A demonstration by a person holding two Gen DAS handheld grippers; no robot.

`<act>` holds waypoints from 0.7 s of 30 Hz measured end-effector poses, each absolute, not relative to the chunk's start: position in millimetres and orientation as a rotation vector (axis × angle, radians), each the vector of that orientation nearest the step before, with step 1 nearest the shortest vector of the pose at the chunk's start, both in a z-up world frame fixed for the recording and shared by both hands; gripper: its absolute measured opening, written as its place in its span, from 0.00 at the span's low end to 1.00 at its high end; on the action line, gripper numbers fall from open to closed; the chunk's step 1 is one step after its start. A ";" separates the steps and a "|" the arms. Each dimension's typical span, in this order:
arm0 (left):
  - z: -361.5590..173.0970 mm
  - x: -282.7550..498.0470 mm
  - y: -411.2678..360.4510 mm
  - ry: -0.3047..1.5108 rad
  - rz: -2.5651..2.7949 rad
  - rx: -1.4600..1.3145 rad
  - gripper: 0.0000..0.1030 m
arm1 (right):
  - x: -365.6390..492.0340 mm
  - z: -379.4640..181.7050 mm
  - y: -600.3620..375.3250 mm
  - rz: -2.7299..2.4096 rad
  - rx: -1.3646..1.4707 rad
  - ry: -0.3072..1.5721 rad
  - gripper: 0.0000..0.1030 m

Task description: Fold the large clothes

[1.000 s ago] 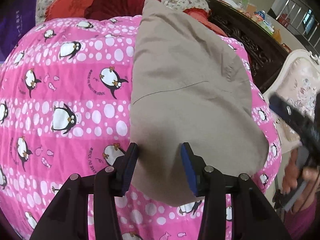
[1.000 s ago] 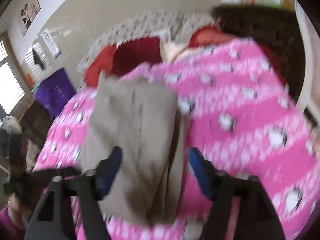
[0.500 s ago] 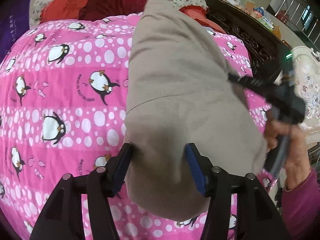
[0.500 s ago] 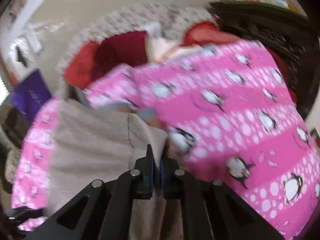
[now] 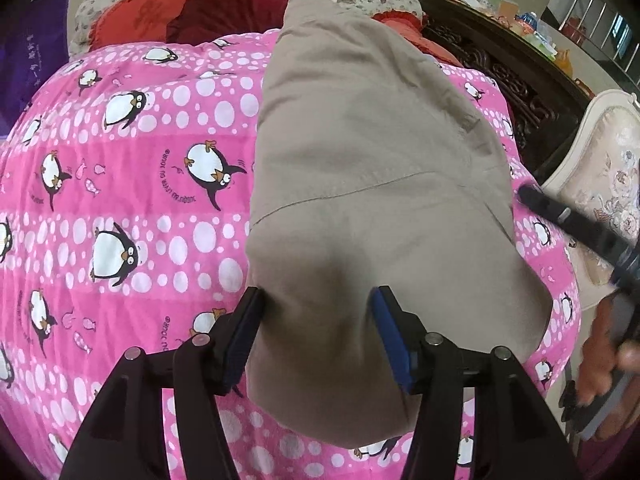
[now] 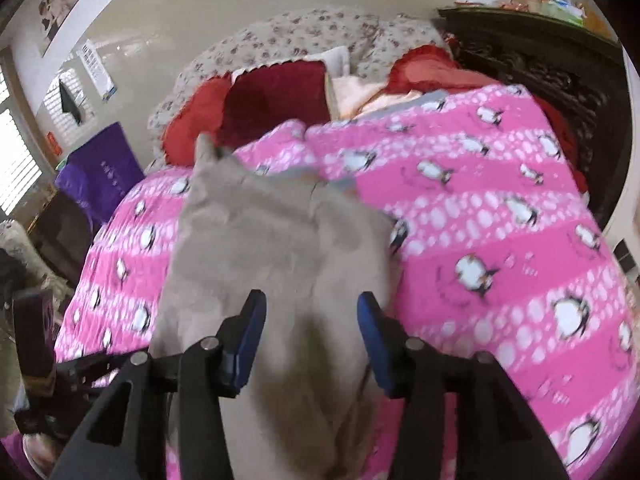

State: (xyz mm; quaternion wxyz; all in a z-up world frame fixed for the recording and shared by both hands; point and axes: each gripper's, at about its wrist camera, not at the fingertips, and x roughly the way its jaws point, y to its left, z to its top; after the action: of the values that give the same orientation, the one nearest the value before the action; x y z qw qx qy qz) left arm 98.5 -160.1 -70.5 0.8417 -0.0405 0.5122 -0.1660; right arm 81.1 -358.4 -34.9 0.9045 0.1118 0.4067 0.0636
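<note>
A pair of beige trousers (image 5: 360, 184) lies lengthwise on a pink penguin-print quilt (image 5: 132, 184), folded into a long strip. It also shows in the right wrist view (image 6: 272, 264). My left gripper (image 5: 316, 336) is open and hovers over the trousers' near end, jaws apart either side of the cloth. My right gripper (image 6: 308, 340) is open above the same near end, holding nothing. It shows in the left wrist view (image 5: 560, 216) as a dark arm at the right edge of the trousers.
Red and maroon cushions (image 5: 224, 8) and a floral pillow (image 6: 304, 36) lie at the head of the bed. A dark carved wooden headboard (image 5: 504, 76) runs along the right. A cream upholstered chair (image 5: 604, 184) stands at the right. A purple bag (image 6: 100, 172) stands left.
My right gripper was shut over the trousers half a second ago and has opened and pulled back to the right. My left gripper stayed open, edging closer over the near end.
</note>
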 end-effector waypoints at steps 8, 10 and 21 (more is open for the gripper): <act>-69.1 92.3 -164.8 1.076 -0.337 -0.050 0.44 | 85.4 -106.6 -373.2 -0.017 0.215 0.993 0.47; -68.9 93.0 -163.6 1.080 -0.338 -0.054 0.44 | 78.3 -98.1 -378.6 -0.020 0.234 0.981 0.47; -71.0 93.9 -158.6 1.094 -0.337 -0.101 0.45 | 82.8 -46.0 -348.2 0.113 0.200 0.849 0.48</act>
State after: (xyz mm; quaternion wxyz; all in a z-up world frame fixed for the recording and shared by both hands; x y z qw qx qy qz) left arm 93.9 -158.6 -71.0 0.8396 -0.0478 0.5172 -0.1592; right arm 82.8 -348.2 -46.0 0.9048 0.0970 0.4110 0.0546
